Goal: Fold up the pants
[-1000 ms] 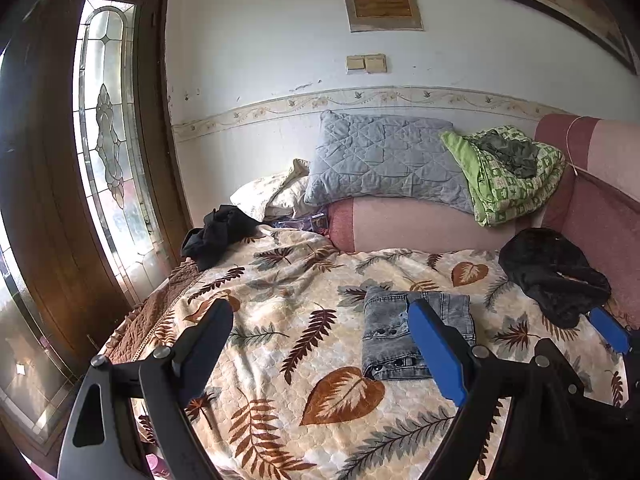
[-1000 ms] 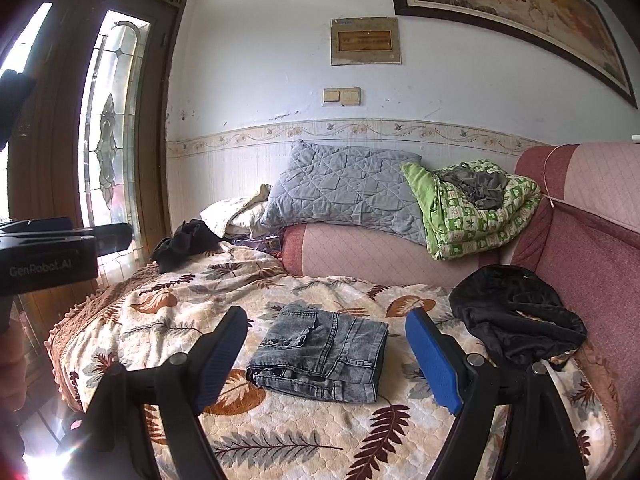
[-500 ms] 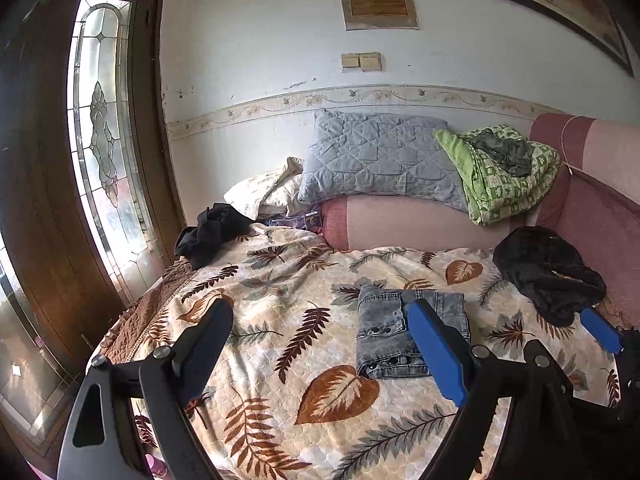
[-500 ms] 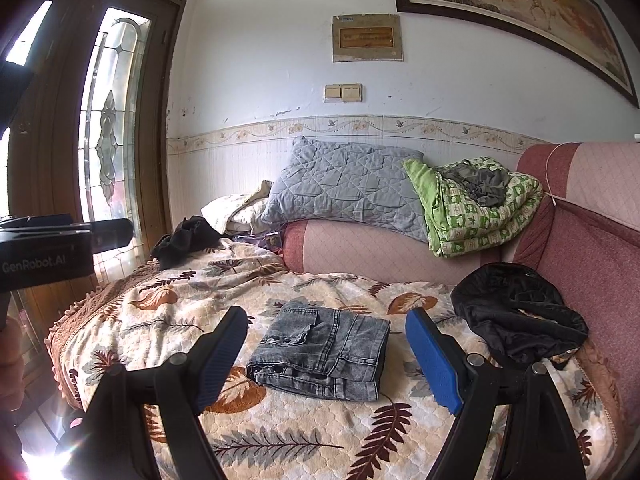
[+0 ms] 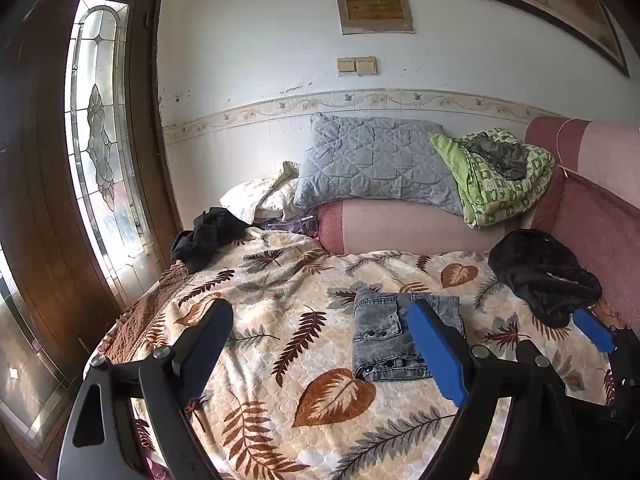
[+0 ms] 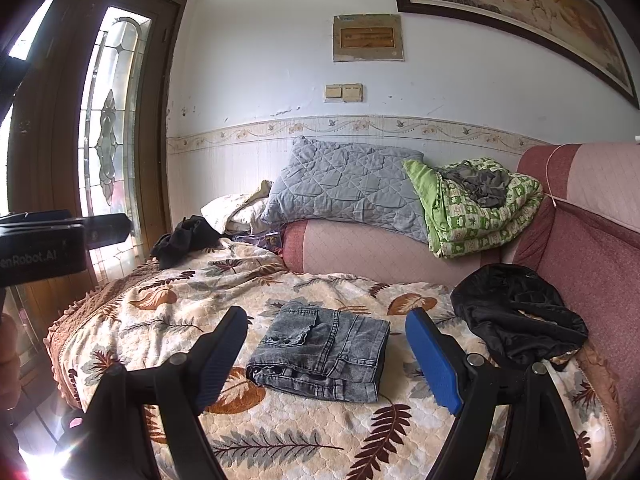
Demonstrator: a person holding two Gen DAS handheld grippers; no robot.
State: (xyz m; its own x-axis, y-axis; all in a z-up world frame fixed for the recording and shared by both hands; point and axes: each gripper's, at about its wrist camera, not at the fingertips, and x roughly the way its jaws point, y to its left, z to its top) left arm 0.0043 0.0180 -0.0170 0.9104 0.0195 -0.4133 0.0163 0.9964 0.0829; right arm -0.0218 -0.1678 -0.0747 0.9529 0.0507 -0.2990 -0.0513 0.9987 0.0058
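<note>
Painting point(image 6: 516, 8) cut off at top.

You are in a lived-in home, a bedroom or sitting room; a leaf-print bedspread point(image 6: 304, 420) fills the lower frame, a grey quilted pillow point(image 6: 344, 184) and green blanket point(image 6: 480, 216) rest at centre, a stained-glass door point(image 5: 100, 152) stands at left, and a framed painting point(image 6: 508, 4) hangs upper right.

Folded grey pants point(image 6: 320, 354) lie on the leaf-print bed point(image 6: 304, 432); the right hand-held gripper point(image 6: 326, 354) hangs above, jaws wide. A black garment point(image 6: 516, 316) lies nearby.
</note>
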